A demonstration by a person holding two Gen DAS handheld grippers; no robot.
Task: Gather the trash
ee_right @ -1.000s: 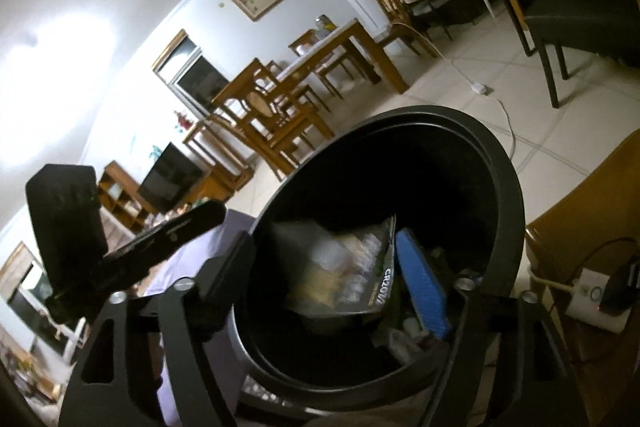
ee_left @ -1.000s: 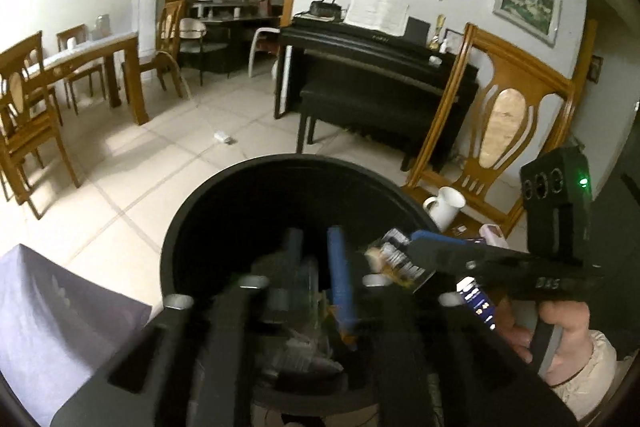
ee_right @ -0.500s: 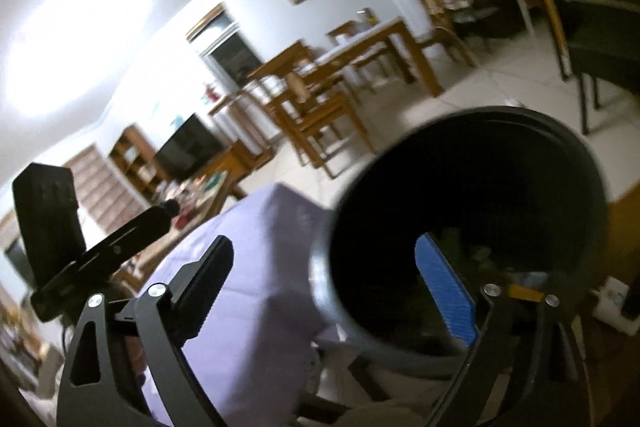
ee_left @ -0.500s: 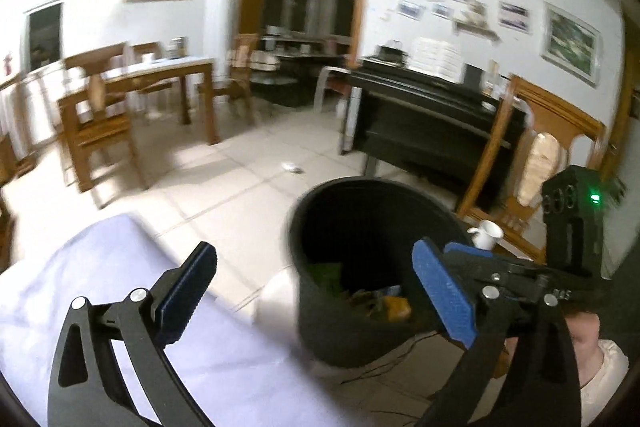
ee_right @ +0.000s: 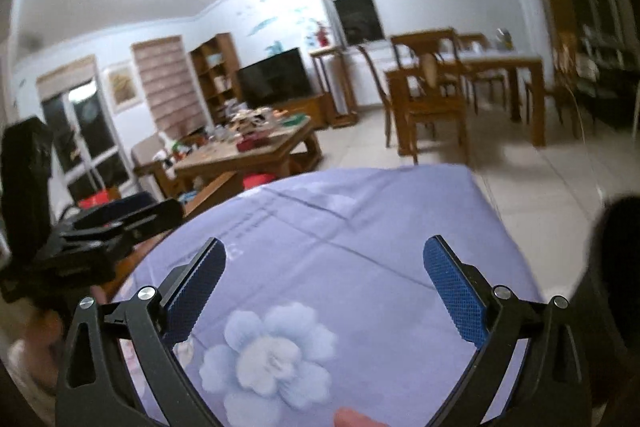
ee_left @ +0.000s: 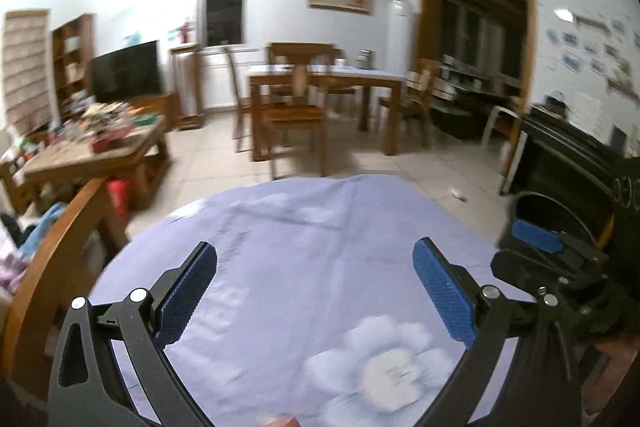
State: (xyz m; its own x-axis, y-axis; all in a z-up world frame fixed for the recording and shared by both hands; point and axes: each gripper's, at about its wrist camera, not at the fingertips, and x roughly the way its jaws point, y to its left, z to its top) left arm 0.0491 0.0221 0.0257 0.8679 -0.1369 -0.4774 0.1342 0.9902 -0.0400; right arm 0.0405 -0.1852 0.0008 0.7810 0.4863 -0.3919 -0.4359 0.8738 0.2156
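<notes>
My left gripper (ee_left: 316, 291) is open and empty above a table covered with a lilac flowered cloth (ee_left: 304, 251). My right gripper (ee_right: 324, 287) is also open and empty above the same cloth (ee_right: 352, 227). The black trash bin (ee_left: 560, 215) shows at the table's right edge in the left wrist view, behind the right gripper's body; its dark rim (ee_right: 616, 247) is at the far right of the right wrist view. No trash shows on the visible cloth. The left gripper's body (ee_right: 80, 227) appears at the left of the right wrist view.
A wooden chair back (ee_left: 68, 239) stands at the table's left. A cluttered coffee table (ee_left: 96, 151), a dining table with chairs (ee_left: 320, 95) and a black piano (ee_left: 568, 155) stand beyond on the tiled floor.
Both grippers have pulled out of the bin, opened and swung left over the cloth-covered table. The trash they held a second ago is gone from the jaws.
</notes>
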